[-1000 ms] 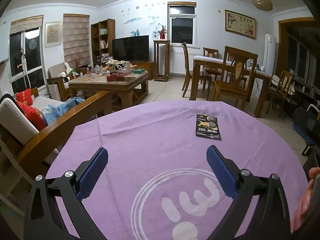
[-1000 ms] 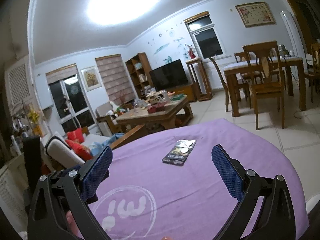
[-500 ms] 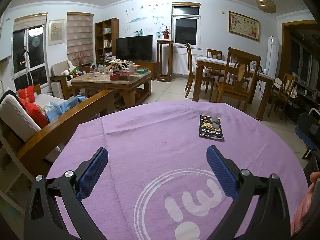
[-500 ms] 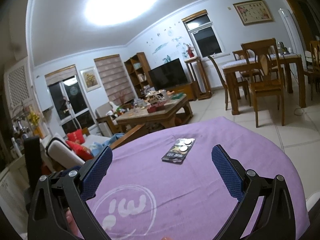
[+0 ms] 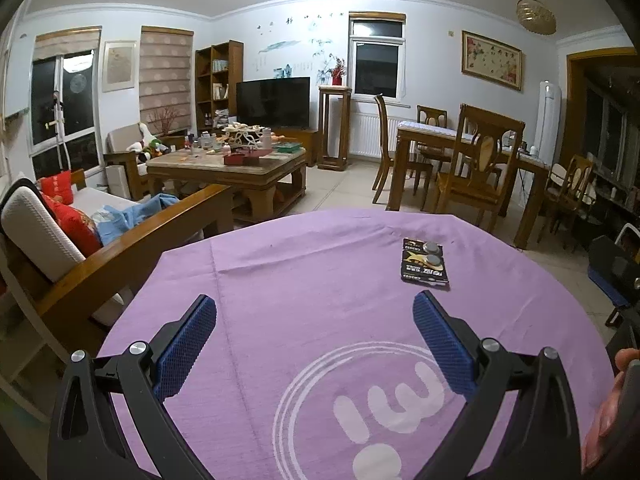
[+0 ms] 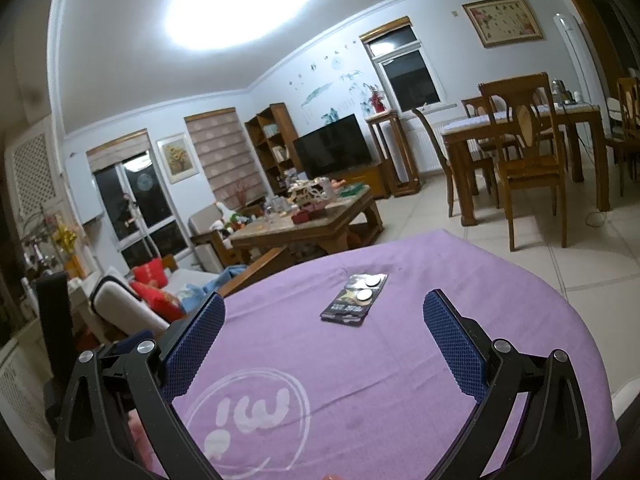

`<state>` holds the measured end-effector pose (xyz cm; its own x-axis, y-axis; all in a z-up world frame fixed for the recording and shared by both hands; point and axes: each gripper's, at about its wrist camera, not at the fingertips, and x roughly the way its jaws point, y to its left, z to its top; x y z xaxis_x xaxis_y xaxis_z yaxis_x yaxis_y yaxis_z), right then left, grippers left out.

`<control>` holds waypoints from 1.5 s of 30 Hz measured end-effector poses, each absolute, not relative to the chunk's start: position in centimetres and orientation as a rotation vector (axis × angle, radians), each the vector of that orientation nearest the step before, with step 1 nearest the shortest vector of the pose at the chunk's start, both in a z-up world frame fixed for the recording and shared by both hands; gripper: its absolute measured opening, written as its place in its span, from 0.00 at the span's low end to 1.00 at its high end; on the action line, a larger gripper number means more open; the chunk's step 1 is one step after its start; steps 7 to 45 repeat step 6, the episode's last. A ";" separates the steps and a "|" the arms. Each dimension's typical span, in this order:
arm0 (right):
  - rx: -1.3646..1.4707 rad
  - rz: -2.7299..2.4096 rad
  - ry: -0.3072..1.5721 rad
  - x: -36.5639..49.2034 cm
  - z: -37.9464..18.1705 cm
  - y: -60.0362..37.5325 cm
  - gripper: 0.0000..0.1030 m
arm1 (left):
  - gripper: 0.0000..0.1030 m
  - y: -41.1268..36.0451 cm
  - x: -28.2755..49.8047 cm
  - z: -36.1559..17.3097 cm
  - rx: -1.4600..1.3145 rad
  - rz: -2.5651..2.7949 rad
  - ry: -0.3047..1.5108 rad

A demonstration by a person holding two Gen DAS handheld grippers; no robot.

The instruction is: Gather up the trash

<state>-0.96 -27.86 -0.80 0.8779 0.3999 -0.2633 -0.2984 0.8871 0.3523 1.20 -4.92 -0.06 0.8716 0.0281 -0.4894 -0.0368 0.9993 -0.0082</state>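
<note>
A flat black rectangular blister card (image 5: 424, 265) holding two silver coin-cell batteries at its far end (the print on it is too small to read) lies flat on the purple cloth-covered tabletop (image 5: 304, 280) with a white circular logo, toward the far edge. The left gripper (image 5: 314, 314) hovers nearer, jaws spread wide, empty; the card sits ahead to its right. The right gripper (image 6: 324, 312) is likewise wide apart and empty, the card (image 6: 354, 299) ahead between its blue pads. The tabletop's near edge is cut off.

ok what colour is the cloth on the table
Purple cloth with a white circular logo, clearest in the left wrist view.
</note>
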 end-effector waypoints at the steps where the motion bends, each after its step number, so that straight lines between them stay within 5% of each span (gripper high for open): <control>1: 0.308 0.369 0.338 -1.0 -0.9 -27.7 0.95 | 0.95 -4.9 1.1 -0.2 -0.018 0.029 0.516; 45: 0.309 0.369 0.339 -1.1 -0.8 -27.7 0.95 | 0.95 -4.9 1.1 -0.2 -0.019 0.033 0.518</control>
